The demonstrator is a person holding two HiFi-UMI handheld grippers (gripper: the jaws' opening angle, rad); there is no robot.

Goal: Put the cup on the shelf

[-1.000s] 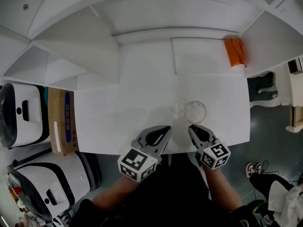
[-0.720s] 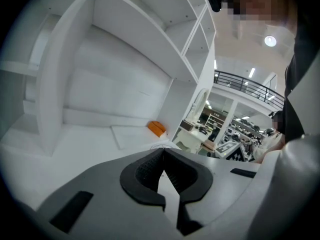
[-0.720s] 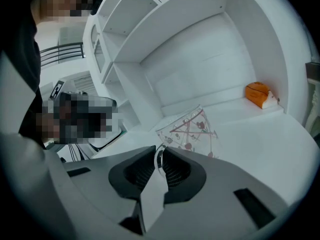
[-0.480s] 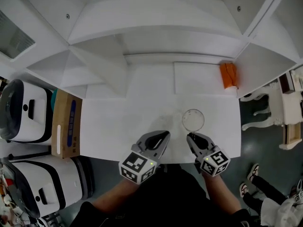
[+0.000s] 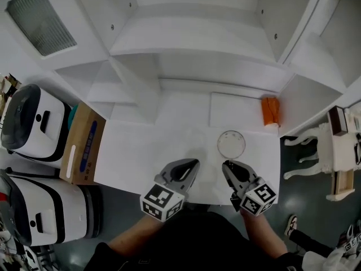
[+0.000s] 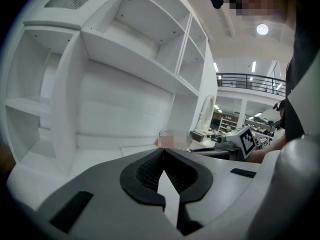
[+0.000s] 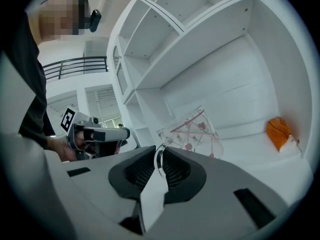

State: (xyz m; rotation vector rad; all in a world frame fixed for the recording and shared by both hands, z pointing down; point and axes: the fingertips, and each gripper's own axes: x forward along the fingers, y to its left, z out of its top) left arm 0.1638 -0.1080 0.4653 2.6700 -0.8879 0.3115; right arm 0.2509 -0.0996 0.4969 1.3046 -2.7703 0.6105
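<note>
A clear cup with red hearts and lines hangs over the white tabletop. My right gripper is shut on its near rim. In the right gripper view the cup tilts away just past the jaws, with the rim pinched between the pads. My left gripper is beside it on the left, shut and empty; its tips meet in the left gripper view. The white shelf unit rises behind the table, and its compartments are bare.
An orange object lies at the back right of the tabletop, also seen as the orange object in the right gripper view. A cardboard box and white machines stand left of the table. White furniture stands at the right.
Both grippers have risen, the right one carrying the cup up off the table. The head view has tilted upward, so more of the shelf unit shows.
</note>
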